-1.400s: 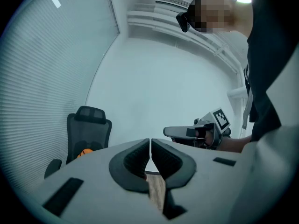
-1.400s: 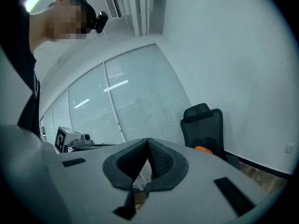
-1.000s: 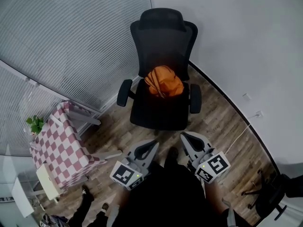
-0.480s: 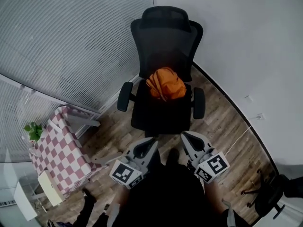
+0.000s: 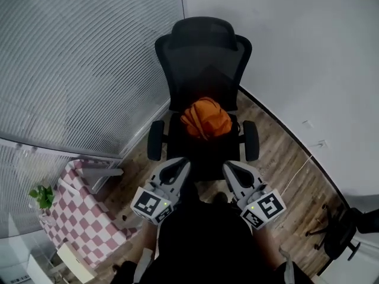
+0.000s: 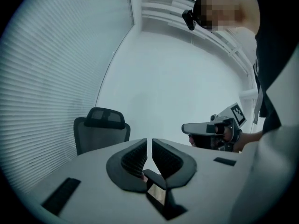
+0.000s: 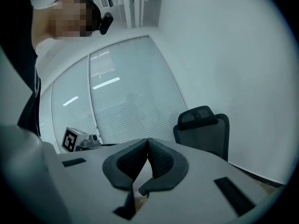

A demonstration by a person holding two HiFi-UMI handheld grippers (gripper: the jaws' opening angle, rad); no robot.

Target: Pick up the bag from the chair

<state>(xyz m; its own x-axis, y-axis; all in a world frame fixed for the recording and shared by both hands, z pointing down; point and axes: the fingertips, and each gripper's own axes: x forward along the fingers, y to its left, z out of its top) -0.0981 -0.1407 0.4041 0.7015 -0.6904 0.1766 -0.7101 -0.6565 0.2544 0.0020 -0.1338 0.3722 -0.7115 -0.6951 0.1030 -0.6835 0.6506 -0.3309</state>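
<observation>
1. You are standing in front of a black office chair (image 5: 203, 58), which is facing you from the far corner, with the slatted blinds (image 5: 89, 58) on its left and the plain white wall (image 5: 296, 52) on its right
2. The orange bag (image 5: 205, 118) is sitting on the chair's seat, toward the far edge, leaning against the foot of the mesh backrest and lying between the two armrests
3. You are holding the left gripper (image 5: 179, 163) over the near edge of the seat, left of centre; in the left gripper view its ribbed jaws are drawn together with only a hairline slit between them, clenched on nothing
4. You are holding the right gripper (image 5: 227, 165) level with it on the right; in the right gripper view its jaws are meeting at the tips, likewise gripping nothing
5. Both grippers are pointing toward the chair, and neither is touching the bag, which is lying farther in
6. A checked table (image 5: 83, 218) is standing at the near left on the wooden floor (image 5: 284, 158), with a small green plant (image 5: 41, 197) at its left corner; a white cable (image 5: 298, 169) is running across the floor on the right
</observation>
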